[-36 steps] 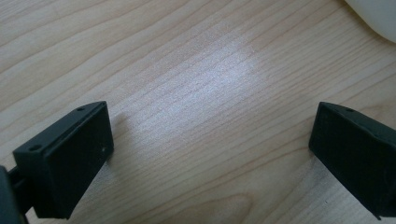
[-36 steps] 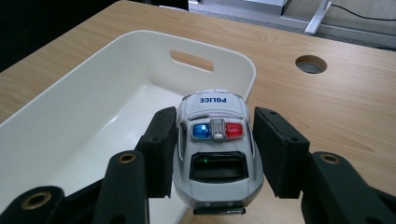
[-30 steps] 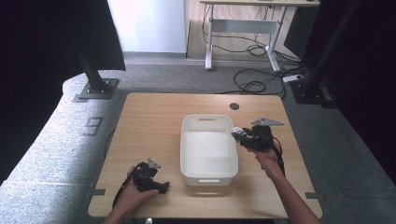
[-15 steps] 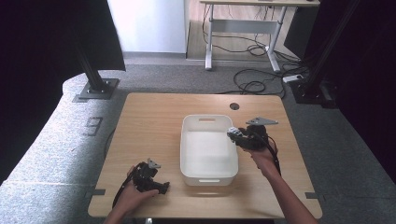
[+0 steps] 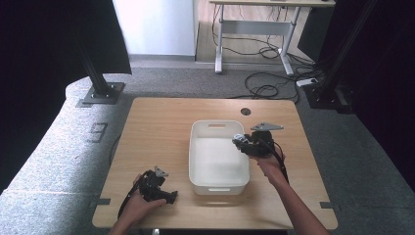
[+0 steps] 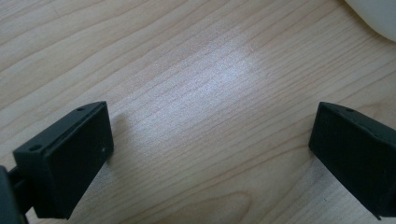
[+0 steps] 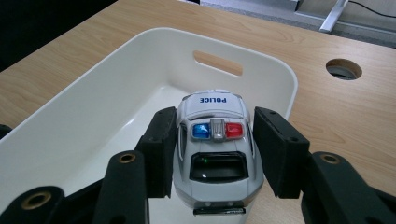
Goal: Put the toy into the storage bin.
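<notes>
A white toy police car (image 7: 212, 105) with blue and red roof lights sits between the pads of my right gripper (image 7: 215, 149), which is shut on its sides. In the high view that gripper (image 5: 244, 143) holds the car (image 5: 238, 139) over the right rim of the white plastic tub (image 5: 192, 156) at the table's middle. The tub (image 7: 116, 70) looks bare inside, with a handle slot in its far wall. My left gripper (image 5: 169, 197) rests near the table's front left, open, with bare wood between its pads (image 6: 210, 149).
A round cable hole (image 5: 245, 111) is cut in the tabletop behind the tub, right of it in the right gripper view (image 7: 343, 69). A corner of the tub (image 6: 373, 14) edges into the left gripper view. Bare wood lies left of the tub.
My right gripper has edged slightly left with the car, further over the tub's rim. The left gripper has stayed put.
</notes>
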Demonstrator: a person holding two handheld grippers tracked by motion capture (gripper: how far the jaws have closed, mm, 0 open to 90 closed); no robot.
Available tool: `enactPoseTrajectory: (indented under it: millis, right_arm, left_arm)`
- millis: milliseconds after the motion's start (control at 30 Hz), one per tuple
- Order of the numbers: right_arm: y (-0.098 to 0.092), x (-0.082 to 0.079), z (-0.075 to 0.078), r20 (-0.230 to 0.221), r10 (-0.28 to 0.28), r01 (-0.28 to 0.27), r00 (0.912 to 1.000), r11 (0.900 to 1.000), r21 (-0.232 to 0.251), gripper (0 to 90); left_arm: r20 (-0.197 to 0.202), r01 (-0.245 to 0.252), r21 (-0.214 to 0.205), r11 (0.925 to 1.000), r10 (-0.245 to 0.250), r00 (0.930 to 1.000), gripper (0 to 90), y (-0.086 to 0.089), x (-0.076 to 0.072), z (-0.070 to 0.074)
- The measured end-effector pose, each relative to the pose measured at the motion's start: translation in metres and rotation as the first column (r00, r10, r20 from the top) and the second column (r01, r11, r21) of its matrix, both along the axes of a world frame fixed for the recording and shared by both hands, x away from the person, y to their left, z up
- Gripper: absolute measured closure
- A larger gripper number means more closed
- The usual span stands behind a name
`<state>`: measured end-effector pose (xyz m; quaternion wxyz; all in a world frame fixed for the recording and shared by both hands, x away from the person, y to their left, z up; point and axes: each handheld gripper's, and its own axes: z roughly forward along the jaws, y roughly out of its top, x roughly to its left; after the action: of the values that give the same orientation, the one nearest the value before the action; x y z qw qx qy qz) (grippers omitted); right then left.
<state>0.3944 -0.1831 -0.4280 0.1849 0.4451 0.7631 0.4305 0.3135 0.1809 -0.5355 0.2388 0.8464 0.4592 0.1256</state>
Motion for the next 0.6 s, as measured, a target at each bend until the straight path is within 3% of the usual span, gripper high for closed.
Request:
enactPoseTrajectory:
  millis: [600]
  right_arm:
    - [0.014,0.005,0.000,-0.005,0.015,-0.015,0.9999,0.9999,0.003,50.8]
  left_arm:
    - [0.001,0.000,0.001,1.0000,0.000,1.0000,0.1,0.000,0.000,0.000]
